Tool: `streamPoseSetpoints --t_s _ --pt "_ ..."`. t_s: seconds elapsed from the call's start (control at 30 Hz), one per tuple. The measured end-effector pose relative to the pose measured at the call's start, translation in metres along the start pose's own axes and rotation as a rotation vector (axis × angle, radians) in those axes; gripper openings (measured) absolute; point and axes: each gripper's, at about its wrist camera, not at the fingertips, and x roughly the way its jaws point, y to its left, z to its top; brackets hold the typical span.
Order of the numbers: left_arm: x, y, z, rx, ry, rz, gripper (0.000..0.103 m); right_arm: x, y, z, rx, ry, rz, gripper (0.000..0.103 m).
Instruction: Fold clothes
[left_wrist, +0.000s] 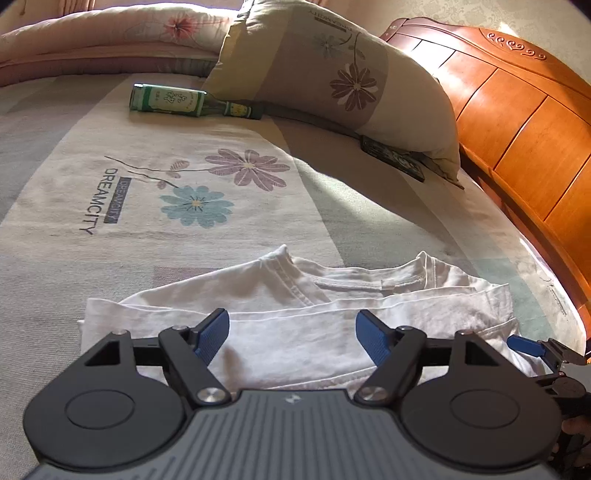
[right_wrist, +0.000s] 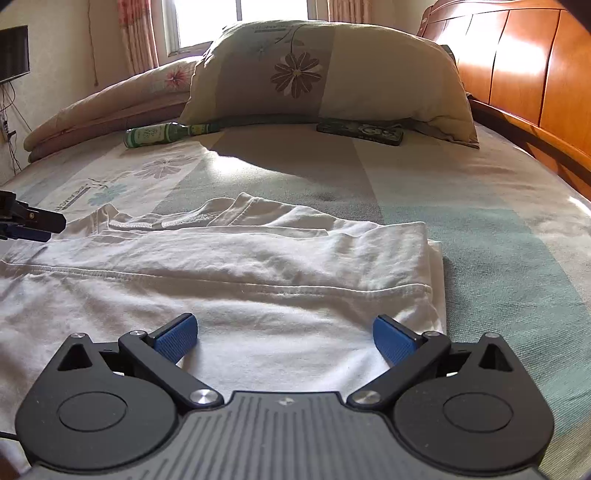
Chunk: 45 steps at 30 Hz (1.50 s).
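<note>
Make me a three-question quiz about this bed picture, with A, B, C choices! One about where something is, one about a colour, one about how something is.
1. Where is the green bottle?
A. Lying on the bed beside the pillow
B. Standing on the floor
C. On top of the shirt

2. What colour is the shirt?
A. Red
B. White
C. Black

3. How is the left gripper?
A. Shut on the bottle
B. Open, over the shirt
C. Shut on the pillow

Answers: 1 A, the bottle lies on its side near the pillow. 2 B, the cloth is white. 3 B, its blue pads stand apart with nothing pinched.
</note>
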Motion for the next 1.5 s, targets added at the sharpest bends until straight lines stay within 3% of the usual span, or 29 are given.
streamPoseSetpoints --t_s 0.1,0.17,0.23,0.4,0.53,0.63,0.7,1.0,1.07,1.23,1.33,1.5 --pt "0.025 0.004 0.011 -0.023 0.011 0.015 0.077 0.0 0.001 -0.001 -0.02 0.0 -0.004 0.103" --pt "0.029 0.005 0.02 -0.06 0.002 0.046 0.076 -0.001 0.002 -0.002 -0.026 -0.001 -0.009 0.103" --pt "0.024 0.001 0.026 -0.082 -0.005 0.031 0.076 -0.001 0.002 -0.002 -0.025 0.0 -0.008 0.103" --pt "0.021 -0.028 0.02 0.038 0.024 -0.081 0.079 -0.001 0.002 -0.001 -0.03 0.002 -0.006 0.103" --pt "0.047 -0.026 0.023 0.088 0.06 -0.063 0.079 -0.001 0.001 -0.001 -0.03 0.005 -0.004 0.103" --pt "0.044 -0.027 0.036 0.059 0.065 0.006 0.078 -0.002 0.0 0.0 -0.029 0.007 -0.001 0.103" --pt "0.034 -0.033 0.039 0.067 0.051 -0.011 0.078 -0.003 -0.001 0.0 -0.023 0.009 0.004 0.103" --pt "0.029 -0.116 0.035 0.285 0.178 -0.266 0.083 -0.009 -0.007 0.002 0.005 0.003 0.03 0.103" --pt "0.043 -0.134 0.042 0.293 0.205 -0.345 0.085 -0.011 -0.007 0.002 -0.003 0.002 0.031 0.103" --pt "0.099 -0.158 0.043 0.257 0.286 -0.419 0.085 -0.014 -0.011 0.001 0.004 -0.002 0.039 0.103" --pt "0.122 -0.147 0.042 0.219 0.242 -0.383 0.082 -0.016 -0.015 0.001 0.019 -0.005 0.051 0.103" --pt "0.121 -0.144 0.057 0.215 0.186 -0.235 0.083 -0.017 -0.019 0.002 0.038 -0.01 0.075 0.103"
